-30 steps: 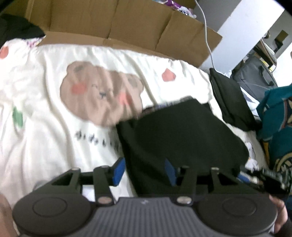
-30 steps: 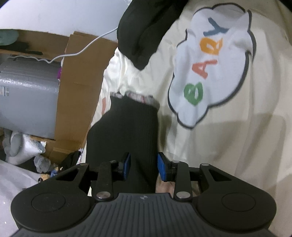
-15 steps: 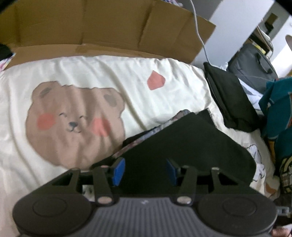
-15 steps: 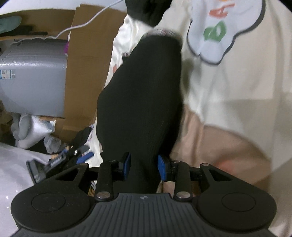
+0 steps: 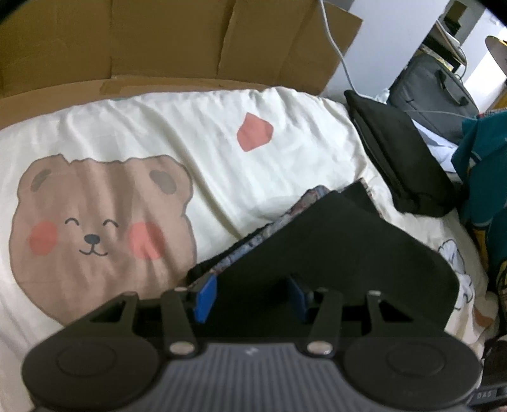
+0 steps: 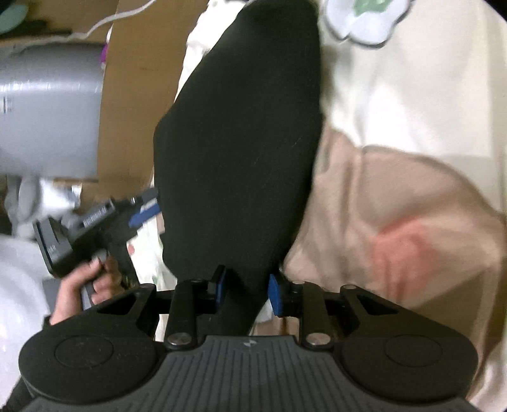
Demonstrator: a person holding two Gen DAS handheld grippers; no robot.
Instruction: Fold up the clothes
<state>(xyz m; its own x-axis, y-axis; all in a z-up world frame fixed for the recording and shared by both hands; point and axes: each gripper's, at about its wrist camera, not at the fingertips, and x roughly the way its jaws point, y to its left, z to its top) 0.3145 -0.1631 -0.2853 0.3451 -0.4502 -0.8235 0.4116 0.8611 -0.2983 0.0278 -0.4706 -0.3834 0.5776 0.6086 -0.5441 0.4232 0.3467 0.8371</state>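
A black garment (image 5: 332,241) is held up over a cream bedspread (image 5: 196,133), with an edge of it gripped in each gripper. In the left wrist view, the left gripper (image 5: 252,296) is seen with its blue pads (image 5: 206,296) set at a middling width and the black cloth bunched between them; a patterned lining (image 5: 272,228) (pale, bluish, too blurred to make out) is exposed along the garment's upper edge. In the right wrist view, the right gripper (image 6: 247,291) is closed more narrowly on a gathered fold of the same garment, which stretches away from it toward the top of the picture. The left gripper is also caught there at the garment's left edge, held by a hand (image 6: 85,285).

The bedspread is printed with a brown bear face (image 5: 95,222) with pink cheeks and a small red shape (image 5: 253,134). A white cloud patch (image 6: 367,19) with a green letter is cut off at the top of the right view, so no word can be read. A few pale letters are printed at the lower right corner of the left view, too small to be read with certainty.

Flattened cardboard (image 5: 177,41) is stood behind the bed, and a white cable (image 5: 339,54) is trailed across it. A second black garment (image 5: 402,158) is laid folded at the bed's right edge, beside a teal cloth (image 5: 484,164). A grey suitcase (image 5: 434,92) is placed further back.
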